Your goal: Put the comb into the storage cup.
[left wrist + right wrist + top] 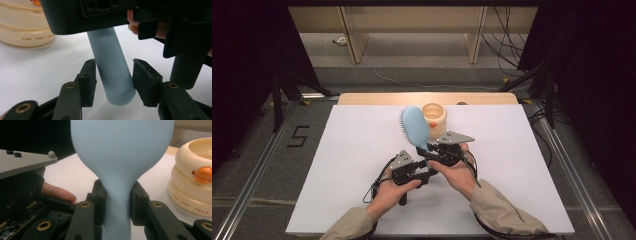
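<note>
White counter (362,165) is carrying everything. Light blue hairbrush (415,127) is standing tilted above the counter's middle, head up, just beside the cream ringed container (435,120). Right tool (430,151) is clamping the brush neck below the head, pads pressing both sides. Left tool (426,173) is sitting at the handle end (113,72): handle between its jaws, left pad touching, a sliver of gap at the right pad, narrow but not gripping.
</note>
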Tool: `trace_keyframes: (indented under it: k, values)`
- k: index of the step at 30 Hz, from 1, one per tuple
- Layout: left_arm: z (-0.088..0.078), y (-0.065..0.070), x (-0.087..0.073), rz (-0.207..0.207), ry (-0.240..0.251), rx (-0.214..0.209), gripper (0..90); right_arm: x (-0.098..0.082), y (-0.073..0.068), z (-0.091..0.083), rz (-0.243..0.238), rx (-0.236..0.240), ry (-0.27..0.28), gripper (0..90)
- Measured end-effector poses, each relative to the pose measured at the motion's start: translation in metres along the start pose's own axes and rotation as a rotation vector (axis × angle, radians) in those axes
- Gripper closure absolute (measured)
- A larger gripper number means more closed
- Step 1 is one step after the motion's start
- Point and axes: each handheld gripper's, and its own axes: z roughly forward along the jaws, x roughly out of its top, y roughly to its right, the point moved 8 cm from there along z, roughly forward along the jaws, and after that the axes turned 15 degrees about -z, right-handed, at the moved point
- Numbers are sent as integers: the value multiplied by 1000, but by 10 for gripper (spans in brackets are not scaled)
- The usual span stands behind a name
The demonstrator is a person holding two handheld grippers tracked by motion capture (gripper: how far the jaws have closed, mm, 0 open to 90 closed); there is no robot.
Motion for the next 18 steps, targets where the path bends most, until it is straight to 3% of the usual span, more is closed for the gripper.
trace_keyframes:
  k: [8, 13, 18]
  values:
    - [-1, -1, 1, -58, 16, -12, 593, 1, 0, 0, -2, -2, 4, 703]
    - [-2, -4, 4, -131, 34, -22, 626, 2, 0, 0, -10, -7, 13, 703]
    - [-4, -3, 5, -145, 42, -32, 638, 4, -2, -1, -29, -8, 19, 703]
